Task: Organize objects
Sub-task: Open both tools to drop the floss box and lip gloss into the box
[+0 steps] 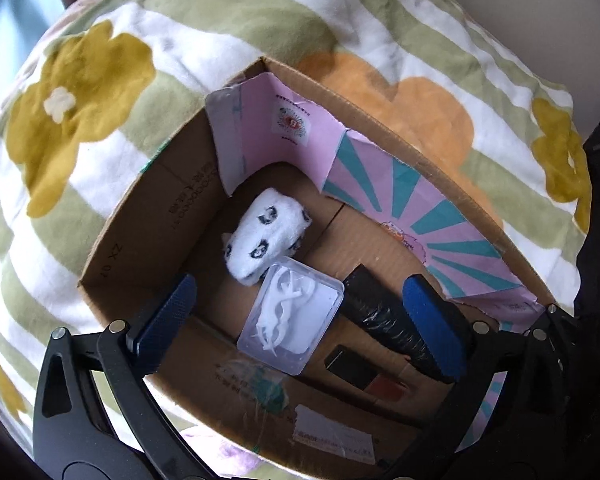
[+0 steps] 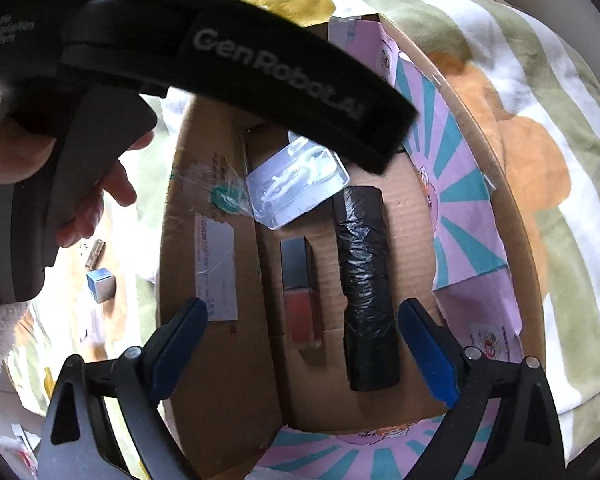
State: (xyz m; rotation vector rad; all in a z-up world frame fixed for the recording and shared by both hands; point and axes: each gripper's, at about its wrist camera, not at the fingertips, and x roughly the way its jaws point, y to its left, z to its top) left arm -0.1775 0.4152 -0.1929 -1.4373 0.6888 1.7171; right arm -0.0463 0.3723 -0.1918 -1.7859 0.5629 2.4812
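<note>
A cardboard box [image 1: 112,236] lies on a flowered blanket. Inside it are a white panda-print cloth roll [image 1: 266,236], a clear plastic case of white floss picks [image 1: 292,316], a black bag roll [image 1: 384,316] and a lip gloss tube [image 1: 364,372]. My left gripper [image 1: 300,316] is open and empty above the box, its fingers either side of the clear case. In the right wrist view my right gripper [image 2: 304,340] is open and empty over the lip gloss tube [image 2: 300,288] and the black roll [image 2: 366,292]. The clear case [image 2: 296,180] lies beyond.
A pink and teal paper liner [image 1: 420,216] stands along the box walls. The left gripper's black body [image 2: 220,56], held by a hand [image 2: 112,188], crosses the top of the right wrist view. A small silver-blue box [image 2: 100,284] lies outside the cardboard box at left.
</note>
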